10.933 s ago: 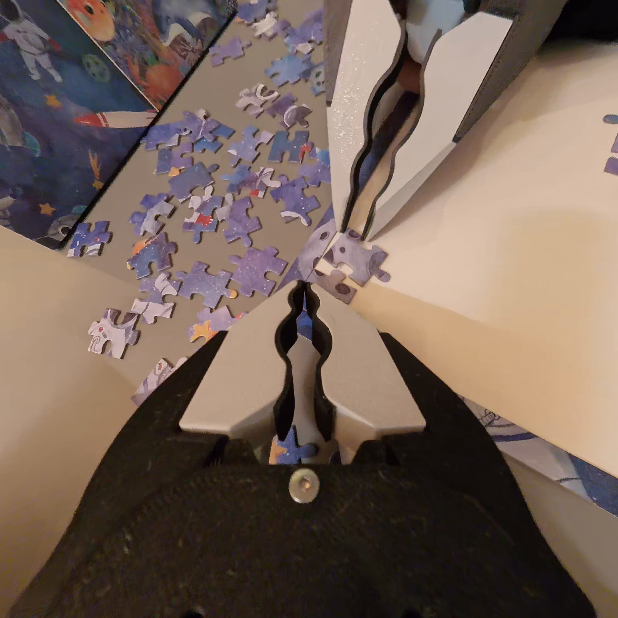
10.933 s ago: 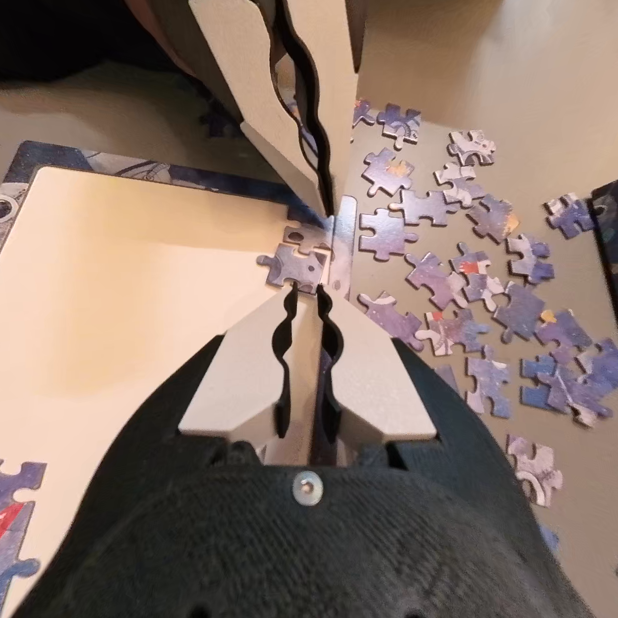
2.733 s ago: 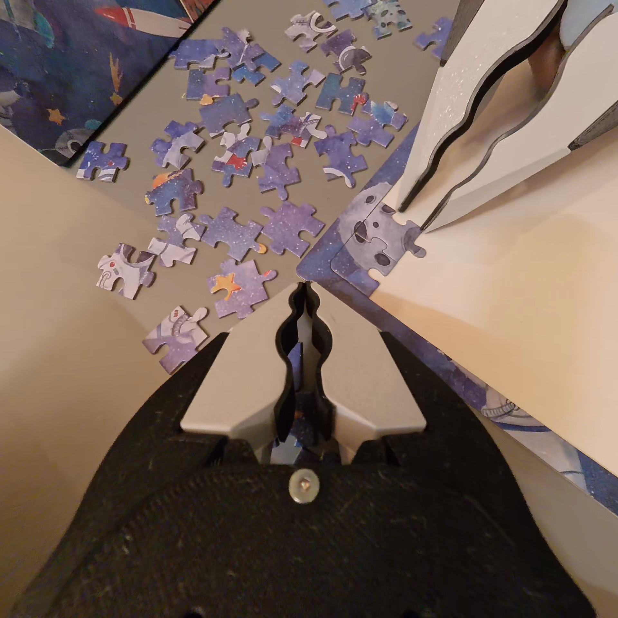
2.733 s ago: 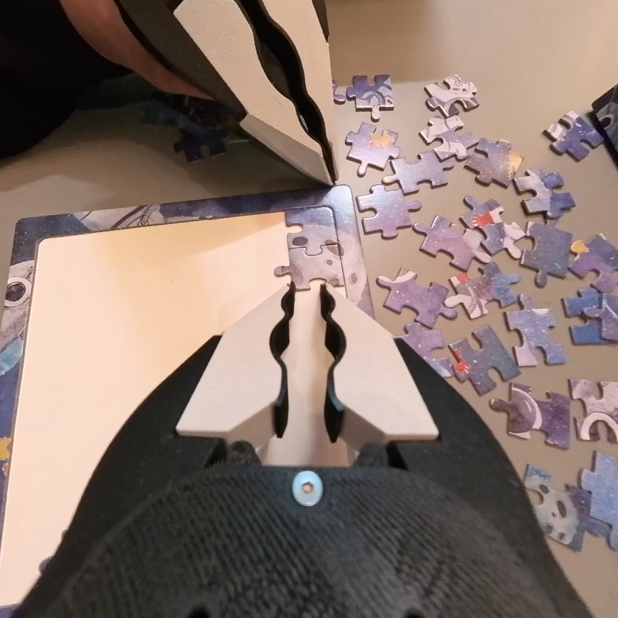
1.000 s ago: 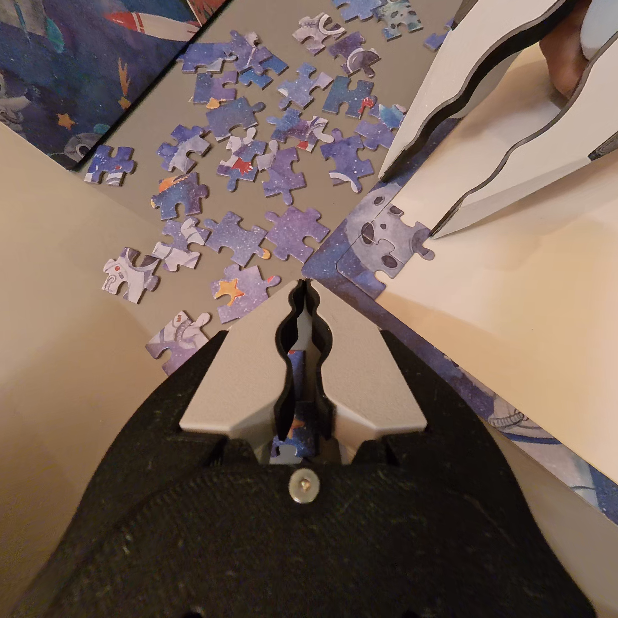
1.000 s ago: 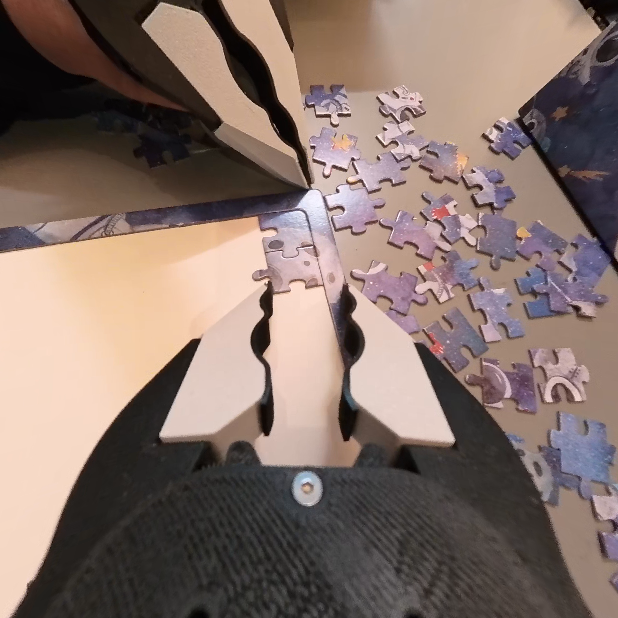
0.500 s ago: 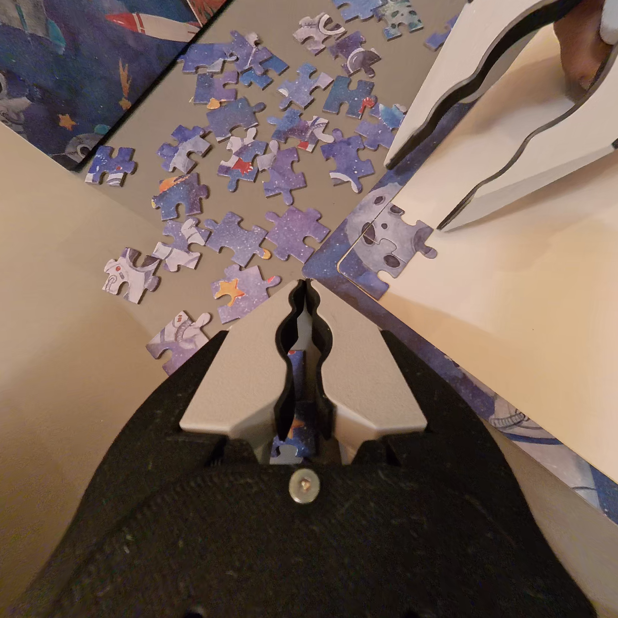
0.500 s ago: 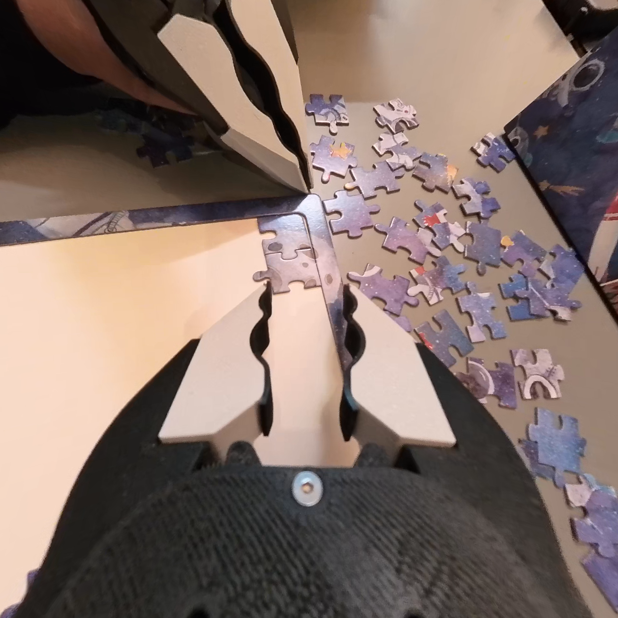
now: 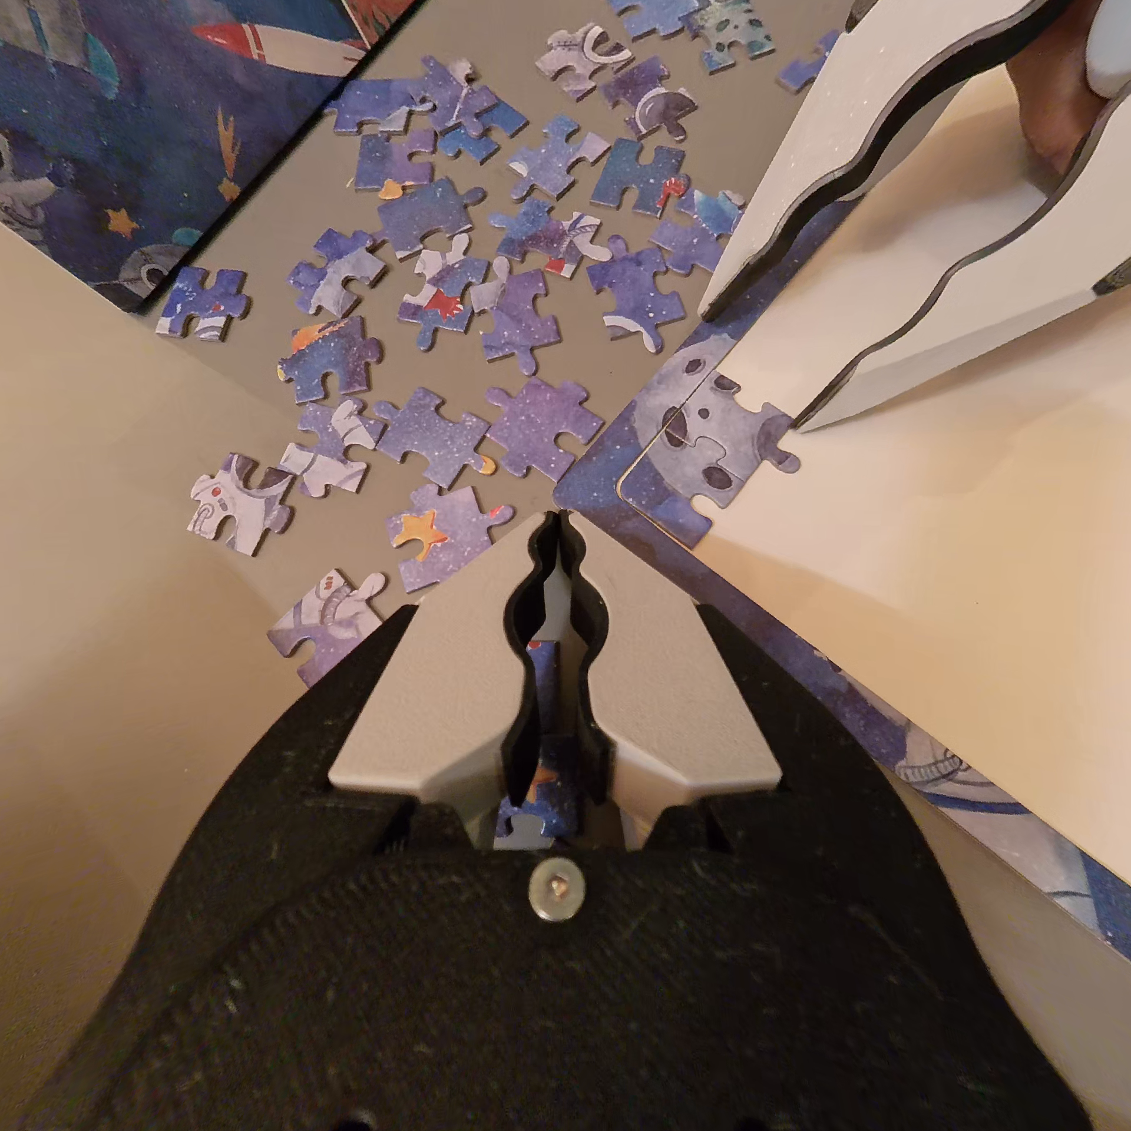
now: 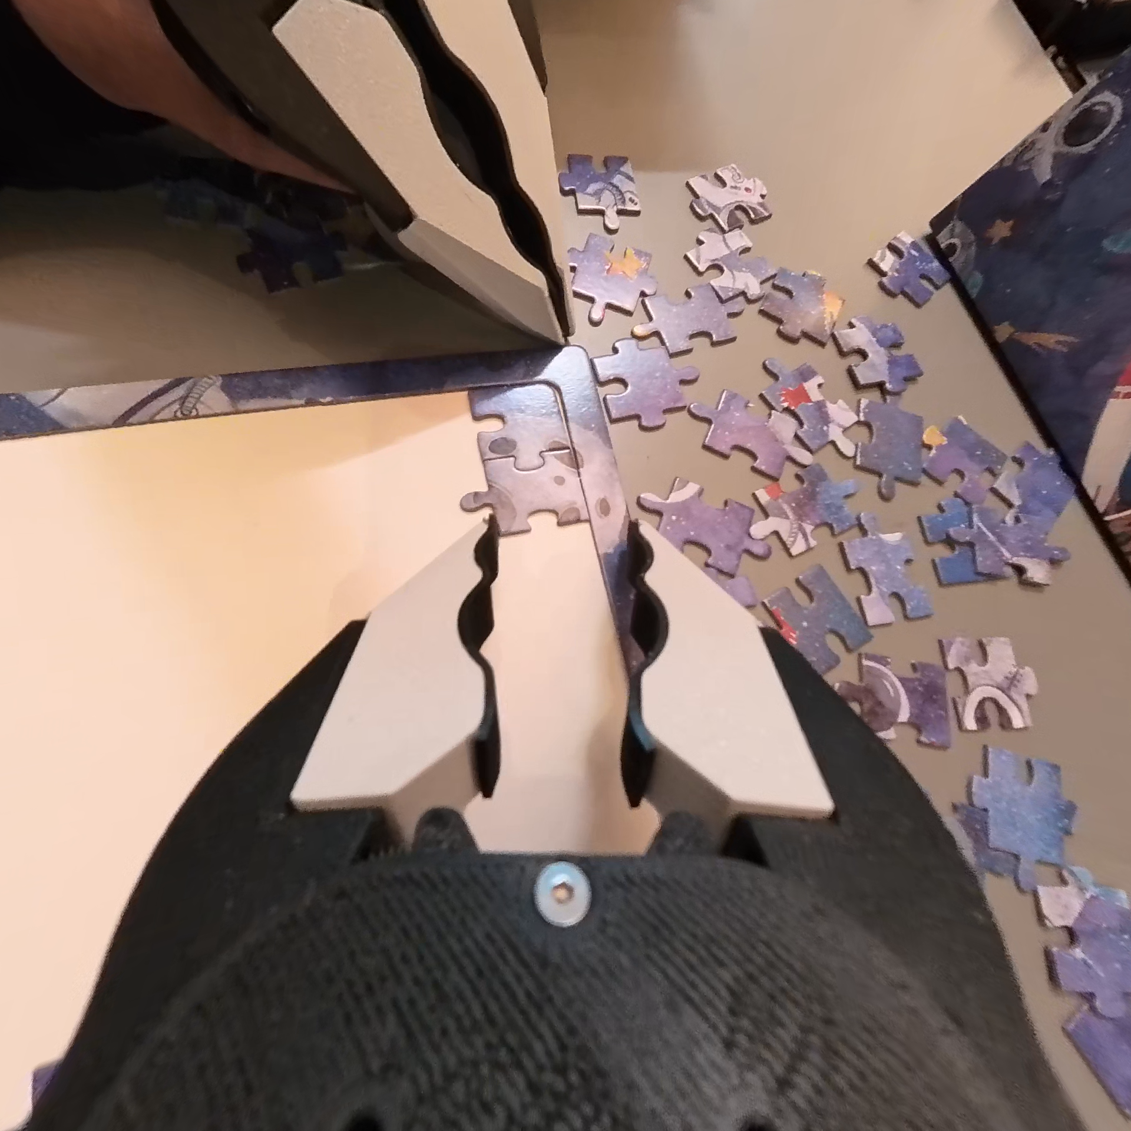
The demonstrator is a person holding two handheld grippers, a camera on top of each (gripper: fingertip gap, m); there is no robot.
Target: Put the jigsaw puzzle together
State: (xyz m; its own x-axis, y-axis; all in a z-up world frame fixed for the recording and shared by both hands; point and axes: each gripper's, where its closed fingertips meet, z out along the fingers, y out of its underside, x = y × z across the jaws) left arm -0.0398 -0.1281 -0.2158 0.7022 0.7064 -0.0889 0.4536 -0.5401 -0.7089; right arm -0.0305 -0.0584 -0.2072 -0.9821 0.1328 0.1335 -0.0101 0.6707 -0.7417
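The puzzle board (image 9: 795, 655) has a blue border and a bare cream inside; it also shows in the right wrist view (image 10: 245, 385). Two joined grey-blue pieces (image 9: 704, 440) sit in its corner (image 10: 532, 459). My left gripper (image 9: 558, 520) is shut and empty, its tip just outside that corner; the right wrist view shows it too (image 10: 563, 333). My right gripper (image 10: 560, 529) is open and empty, just short of the joined pieces, its jaws either side of the board's right border. It enters the left wrist view from the top right (image 9: 750, 370).
Several loose purple-blue pieces (image 9: 428, 245) lie scattered on the grey table beside the board (image 10: 795, 489). A dark space-themed picture sheet (image 9: 92, 122) lies beyond them (image 10: 1040, 245). One loose piece (image 10: 287, 257) lies in shadow under the left gripper.
The second piece now sits joined flat in the corner. My right gripper has opened wider and drawn back a little. My left gripper has stayed shut at the corner.
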